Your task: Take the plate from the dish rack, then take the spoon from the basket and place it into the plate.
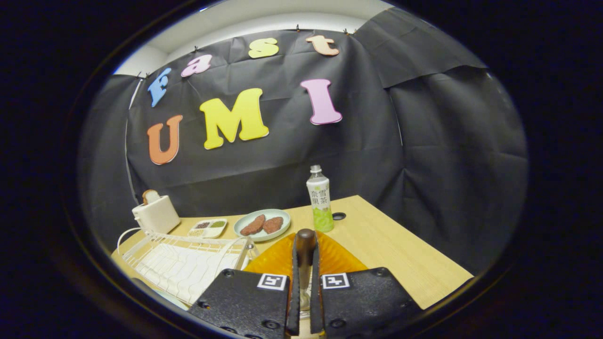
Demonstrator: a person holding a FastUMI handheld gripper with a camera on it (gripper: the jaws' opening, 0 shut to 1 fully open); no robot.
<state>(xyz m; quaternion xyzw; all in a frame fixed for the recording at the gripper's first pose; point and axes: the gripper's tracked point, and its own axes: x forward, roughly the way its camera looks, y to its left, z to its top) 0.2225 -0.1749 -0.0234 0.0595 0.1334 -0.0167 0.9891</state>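
Note:
My gripper (305, 256) is shut on the spoon (305, 238). Both fingers press its handle, and the dark brown rounded end sticks out past the fingertips. A shiny metal part of the spoon shows lower down in the narrow gap between the fingers. The orange ribbed plate (275, 259) lies flat on the wooden table (400, 254), directly under and just beyond the fingers, spreading to both sides of them. The spoon is held above the plate; I cannot tell whether it touches it.
The white wire dish rack (183, 263) stands just left of the orange plate. Beyond are a pale green dish with two brown patties (262, 224), a small divided tray (208, 228), a white toaster (155, 213) and a drink bottle (320, 200).

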